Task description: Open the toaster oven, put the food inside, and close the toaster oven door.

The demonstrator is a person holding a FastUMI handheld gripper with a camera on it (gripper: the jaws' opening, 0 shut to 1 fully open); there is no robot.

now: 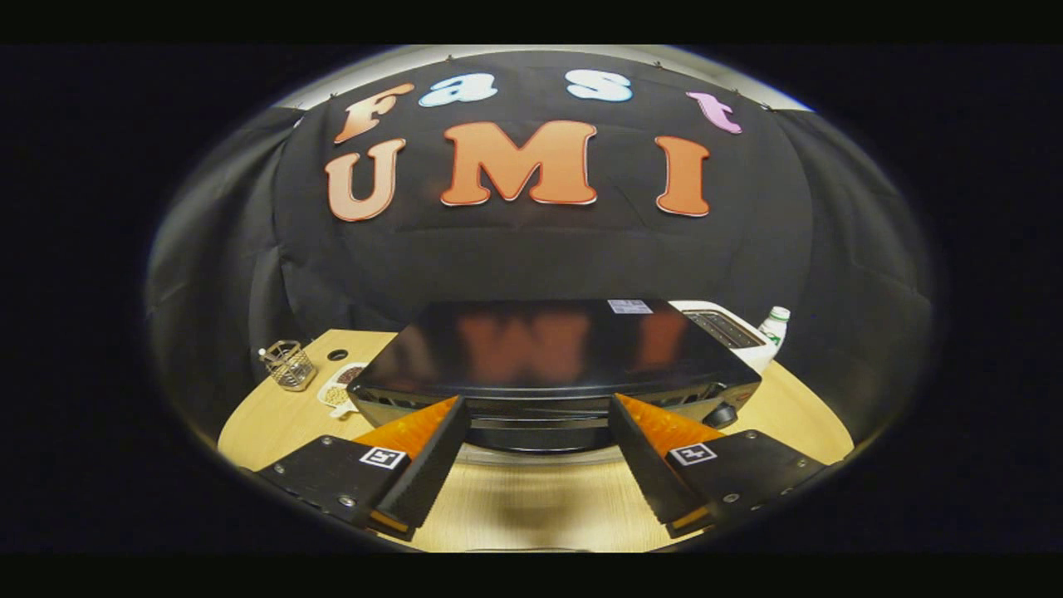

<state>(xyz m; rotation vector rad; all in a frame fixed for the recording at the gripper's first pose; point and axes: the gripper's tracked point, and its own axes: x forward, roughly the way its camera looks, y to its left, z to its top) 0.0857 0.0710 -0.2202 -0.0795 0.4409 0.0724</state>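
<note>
While my gripper point(536, 453) is hovering with fingers spread wide and holding nothing, the glossy black toaster oven point(552, 357) is sitting mid-worktop point(274, 419) just ahead, its long door handle point(540, 423) running crosswise between my fingertips, door not yet opened.
</note>
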